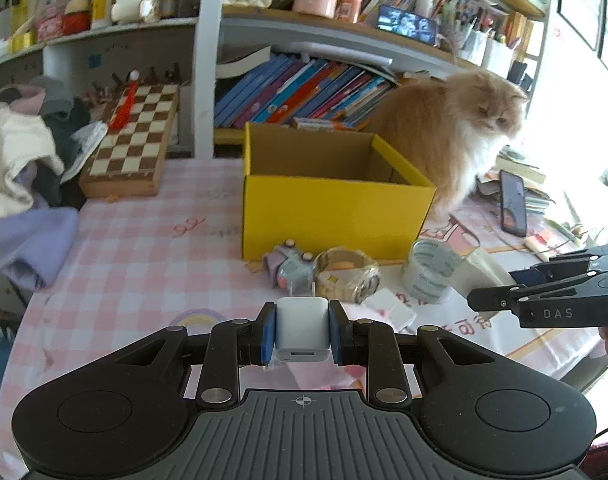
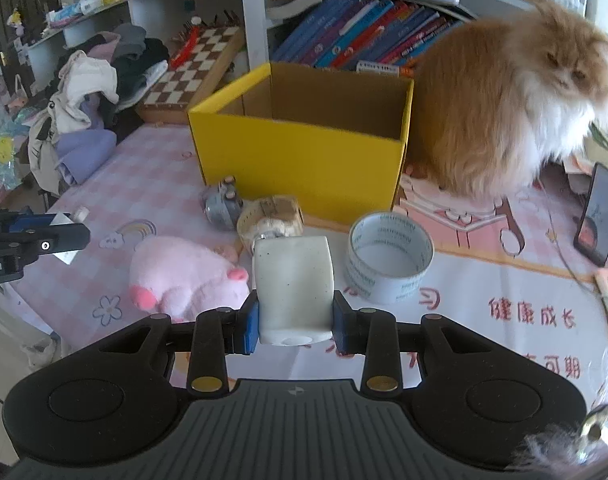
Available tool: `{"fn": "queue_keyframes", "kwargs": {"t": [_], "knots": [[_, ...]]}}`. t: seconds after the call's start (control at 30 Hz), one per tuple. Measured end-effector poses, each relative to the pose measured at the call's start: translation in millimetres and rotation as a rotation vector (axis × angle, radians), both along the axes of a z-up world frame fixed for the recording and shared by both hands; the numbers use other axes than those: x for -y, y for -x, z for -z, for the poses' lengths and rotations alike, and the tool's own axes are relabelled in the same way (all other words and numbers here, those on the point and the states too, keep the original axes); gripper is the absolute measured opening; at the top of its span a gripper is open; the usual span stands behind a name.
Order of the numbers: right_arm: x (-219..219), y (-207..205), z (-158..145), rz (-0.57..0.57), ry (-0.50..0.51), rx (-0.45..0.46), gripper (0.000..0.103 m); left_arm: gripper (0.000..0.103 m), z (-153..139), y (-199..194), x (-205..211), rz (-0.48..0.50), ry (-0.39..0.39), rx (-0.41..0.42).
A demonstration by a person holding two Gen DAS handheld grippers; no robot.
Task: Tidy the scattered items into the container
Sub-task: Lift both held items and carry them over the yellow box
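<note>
A pink plush pig [image 2: 184,272] lies at the left on the checked desk [image 1: 144,248], soft and light, likely easy to pinch anywhere on its body. The left gripper [image 1: 303,332] has its fingers [image 1: 266,332] closed on a small white charger [image 1: 302,330], hard and smooth, held by its flat sides. Ahead stands the open yellow box [image 1: 336,208], with a watch [image 1: 348,276] and a tape roll [image 1: 430,272] just in front of it. The right gripper [image 2: 296,322] has its fingers [image 2: 249,326] clamped on a white, stiff, cup-like piece [image 2: 292,284], possibly fragile. A fluffy cat [image 2: 512,120] sits beside the box at the right.
</note>
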State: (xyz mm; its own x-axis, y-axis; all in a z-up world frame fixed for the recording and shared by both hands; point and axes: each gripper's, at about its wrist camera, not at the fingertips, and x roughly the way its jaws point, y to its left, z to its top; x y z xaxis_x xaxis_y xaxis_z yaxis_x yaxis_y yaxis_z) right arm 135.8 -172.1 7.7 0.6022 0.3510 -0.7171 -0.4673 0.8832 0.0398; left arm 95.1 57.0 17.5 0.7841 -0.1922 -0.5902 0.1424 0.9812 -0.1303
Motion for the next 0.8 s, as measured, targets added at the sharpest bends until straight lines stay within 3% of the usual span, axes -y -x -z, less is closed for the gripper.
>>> {"fn": "queue_keyframes", "kwargs": {"t": [0.4,0.8], "knots": [[-5.1,-24.5,-34.3,-0.055,0.001,0.078,0.032,0.025,-32.8,-27.3,12.5,0.060,-0.030,0.091],[-3.0,-83.2,-59.6,-0.078,-0.012,0.133,0.032,0.025,-57.1,-86.6,31.6,0.087,-0.097,0.136]]}}
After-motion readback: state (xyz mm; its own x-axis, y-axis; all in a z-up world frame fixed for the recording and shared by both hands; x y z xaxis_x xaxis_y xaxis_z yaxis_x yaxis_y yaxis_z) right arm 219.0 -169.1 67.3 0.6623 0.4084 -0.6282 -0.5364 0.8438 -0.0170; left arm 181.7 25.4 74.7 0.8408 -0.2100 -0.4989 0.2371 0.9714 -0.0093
